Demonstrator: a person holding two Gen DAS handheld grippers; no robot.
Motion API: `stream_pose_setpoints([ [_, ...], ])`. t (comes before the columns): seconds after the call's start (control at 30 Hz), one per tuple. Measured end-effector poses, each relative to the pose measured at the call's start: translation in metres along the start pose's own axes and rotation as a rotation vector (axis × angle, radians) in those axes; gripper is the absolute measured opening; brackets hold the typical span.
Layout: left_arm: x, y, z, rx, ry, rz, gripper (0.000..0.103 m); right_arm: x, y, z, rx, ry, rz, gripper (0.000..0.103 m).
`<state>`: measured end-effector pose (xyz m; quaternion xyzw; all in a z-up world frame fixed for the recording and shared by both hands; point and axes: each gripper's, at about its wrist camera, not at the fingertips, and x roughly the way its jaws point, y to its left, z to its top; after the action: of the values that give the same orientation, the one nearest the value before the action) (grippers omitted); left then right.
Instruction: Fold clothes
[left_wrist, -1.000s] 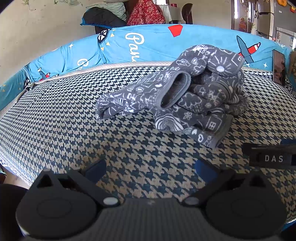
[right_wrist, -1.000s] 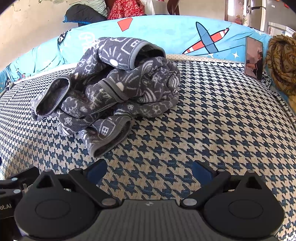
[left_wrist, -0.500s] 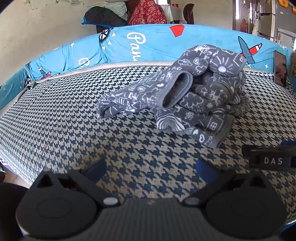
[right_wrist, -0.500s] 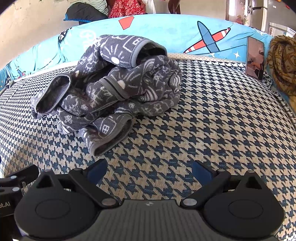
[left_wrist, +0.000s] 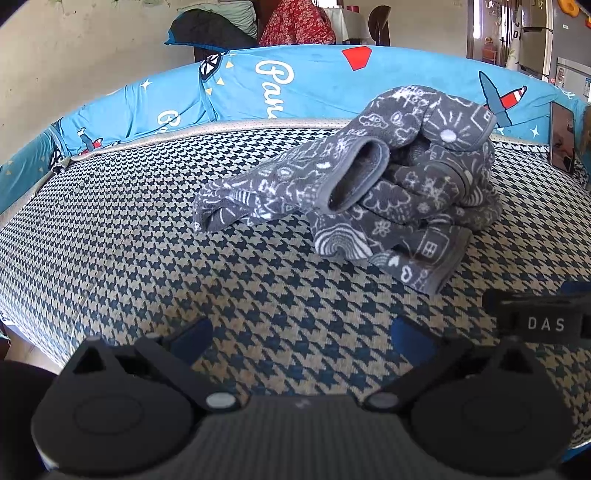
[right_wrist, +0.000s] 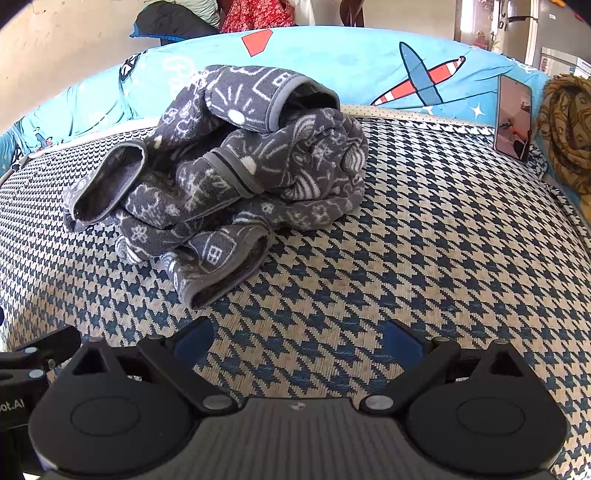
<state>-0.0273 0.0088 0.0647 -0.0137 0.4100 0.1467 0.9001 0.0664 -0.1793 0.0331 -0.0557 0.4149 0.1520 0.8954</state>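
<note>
A grey garment with white doodle print (left_wrist: 388, 184) lies crumpled in a heap on the houndstooth bed cover (left_wrist: 147, 240). One sleeve sticks out to the left with its cuff open. It also shows in the right wrist view (right_wrist: 229, 173), up and to the left. My left gripper (left_wrist: 301, 334) is open and empty, hovering short of the heap. My right gripper (right_wrist: 297, 338) is open and empty too, near the lower hem of the heap. The right gripper's body (left_wrist: 543, 321) shows at the right edge of the left wrist view.
A blue airplane-print bolster (left_wrist: 295, 85) runs along the far edge of the bed. A phone (right_wrist: 513, 118) leans against it at the right. A brown patterned cloth (right_wrist: 565, 125) lies at the far right. Piled clothes (left_wrist: 221, 26) sit behind the bolster.
Both grippers have edged slightly forward toward the heap. The garment has not moved.
</note>
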Motion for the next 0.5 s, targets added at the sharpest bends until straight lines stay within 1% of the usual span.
stream_pose_setpoints([
  [0.5, 0.0030, 0.0012, 0.0012, -0.005, 0.007, 0.004, 0.103, 0.0020, 0.0032, 0.0005, -0.008, 0.006, 0.003, 0.099],
])
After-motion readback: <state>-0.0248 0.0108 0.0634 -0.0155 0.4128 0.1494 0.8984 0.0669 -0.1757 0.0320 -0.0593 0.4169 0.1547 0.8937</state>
